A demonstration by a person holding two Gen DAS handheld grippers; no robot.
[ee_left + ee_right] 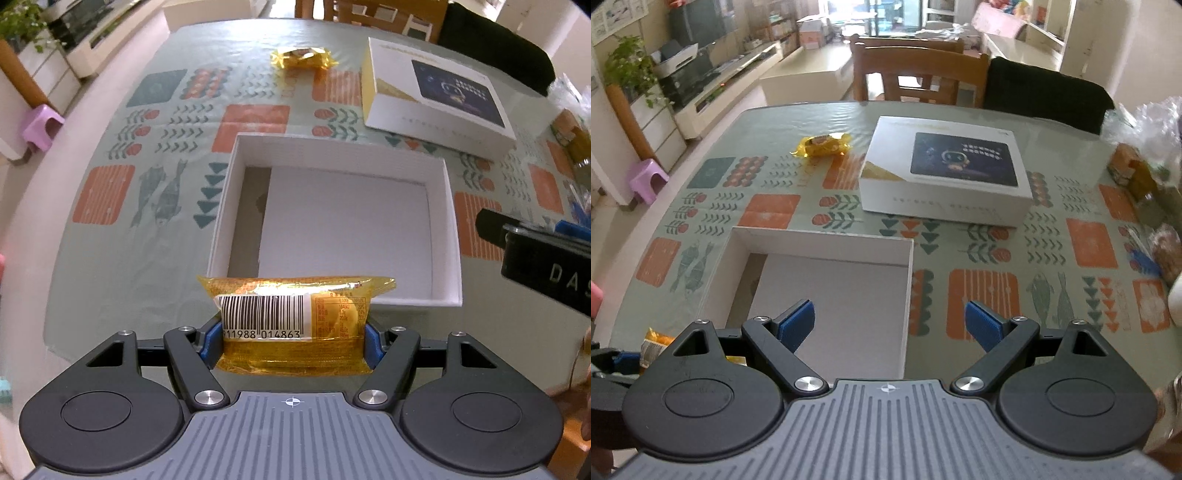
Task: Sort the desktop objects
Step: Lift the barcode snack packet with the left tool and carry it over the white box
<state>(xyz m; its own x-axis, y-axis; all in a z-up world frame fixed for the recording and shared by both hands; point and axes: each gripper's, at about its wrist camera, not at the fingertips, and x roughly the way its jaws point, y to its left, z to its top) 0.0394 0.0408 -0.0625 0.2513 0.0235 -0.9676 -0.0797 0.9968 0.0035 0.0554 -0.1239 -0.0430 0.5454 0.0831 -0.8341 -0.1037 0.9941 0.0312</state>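
Note:
My left gripper (293, 341) is shut on a yellow snack packet (295, 321) with a barcode, held just above the near wall of an open white box (221, 218). The box also shows in the right wrist view (820, 238) and holds only a white sheet. A second yellow snack packet (301, 58) lies on the far side of the table, also in the right wrist view (822, 145). My right gripper (889, 326) is open and empty, above the box's right wall. The held packet shows at the lower left of the right wrist view (653, 341).
A closed white product box (432, 92) with a dark picture lies right of the far packet, also in the right wrist view (945, 170). Bags and snacks (1145, 177) crowd the table's right edge. Wooden chairs (916, 74) stand behind the table. The right gripper's body (543, 258) shows at right.

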